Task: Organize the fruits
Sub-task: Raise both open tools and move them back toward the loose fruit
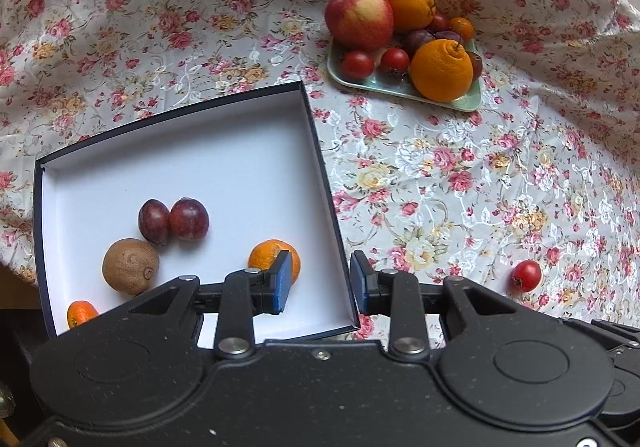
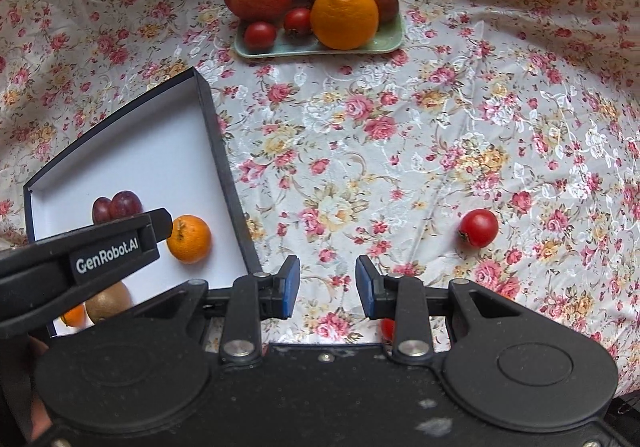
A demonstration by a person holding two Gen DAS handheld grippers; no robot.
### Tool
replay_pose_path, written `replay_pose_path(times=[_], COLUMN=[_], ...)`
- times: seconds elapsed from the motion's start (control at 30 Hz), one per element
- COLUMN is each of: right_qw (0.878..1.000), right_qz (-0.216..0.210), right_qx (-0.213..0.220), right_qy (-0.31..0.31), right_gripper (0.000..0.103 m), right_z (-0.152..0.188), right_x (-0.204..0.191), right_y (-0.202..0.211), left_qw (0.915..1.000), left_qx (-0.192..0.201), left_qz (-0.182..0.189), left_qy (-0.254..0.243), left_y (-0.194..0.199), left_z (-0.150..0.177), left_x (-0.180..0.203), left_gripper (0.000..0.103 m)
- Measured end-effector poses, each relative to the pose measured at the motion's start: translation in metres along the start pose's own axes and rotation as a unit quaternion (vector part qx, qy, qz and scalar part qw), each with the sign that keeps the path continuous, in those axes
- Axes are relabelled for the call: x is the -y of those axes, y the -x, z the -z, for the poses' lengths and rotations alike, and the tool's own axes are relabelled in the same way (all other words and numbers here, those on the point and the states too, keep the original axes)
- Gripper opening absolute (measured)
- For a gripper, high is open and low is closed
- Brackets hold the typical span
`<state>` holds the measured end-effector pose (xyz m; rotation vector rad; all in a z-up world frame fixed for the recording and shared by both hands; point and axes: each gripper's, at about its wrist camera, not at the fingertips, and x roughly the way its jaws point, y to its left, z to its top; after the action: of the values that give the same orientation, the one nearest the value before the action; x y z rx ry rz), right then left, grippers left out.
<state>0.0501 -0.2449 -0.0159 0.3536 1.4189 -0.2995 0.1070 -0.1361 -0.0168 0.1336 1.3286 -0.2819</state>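
1. Left gripper [image 1: 320, 281] fills the bottom of its own view. Its blue pads stand a narrow gap apart and clamp nothing. The right wall of the box crosses the gap in the picture; whether a pad touches it I cannot tell.
2. Right gripper [image 2: 327, 283] likewise shows a narrow gap between its pads, with only the floral tablecloth [image 2: 360, 175] visible between them.
3. The dark box [image 1: 240, 151] with a white inside sits at lower left of the left wrist view. In it lie two plums [image 1: 174, 221] touching each other, a kiwi [image 1: 130, 265] below them, a mandarin [image 1: 274, 257] just behind the left pad, and a smaller mandarin [image 1: 80, 313] at the bottom left corner.
4. A pale green plate [image 1: 468, 101] at upper centre holds an apple [image 1: 358, 17], two oranges [image 1: 440, 71], plums and small red fruits, piled close together.
5. One red fruit [image 1: 526, 276] lies alone on the cloth at lower right, well apart from both box and plate.
6. In the right wrist view, another bit of red [image 2: 387, 329] shows behind the right finger, mostly hidden.
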Motion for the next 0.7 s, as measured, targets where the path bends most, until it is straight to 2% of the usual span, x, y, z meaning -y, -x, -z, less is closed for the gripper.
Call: replay_pose_path(times=[0.27, 0.7], right_qw=[1.000, 0.998], right_qz=[0.006, 0.007], right_qx=[-0.002, -0.012], right_qy=[-0.022, -0.061], right_gripper=[0.034, 0.034], right_z=[0.007, 0.025], right_x=[0.033, 0.084], right_y=[0.006, 0.014], left_qw=[0.9994, 0.9956], left_qx=[-0.009, -0.011], left_qz=[0.009, -0.002], left_qy=[-0.032, -0.093], left_y=[-0.003, -0.007], left_z=[0.008, 0.024], left_x=[0.033, 0.071], left_gripper=[0.041, 0.041])
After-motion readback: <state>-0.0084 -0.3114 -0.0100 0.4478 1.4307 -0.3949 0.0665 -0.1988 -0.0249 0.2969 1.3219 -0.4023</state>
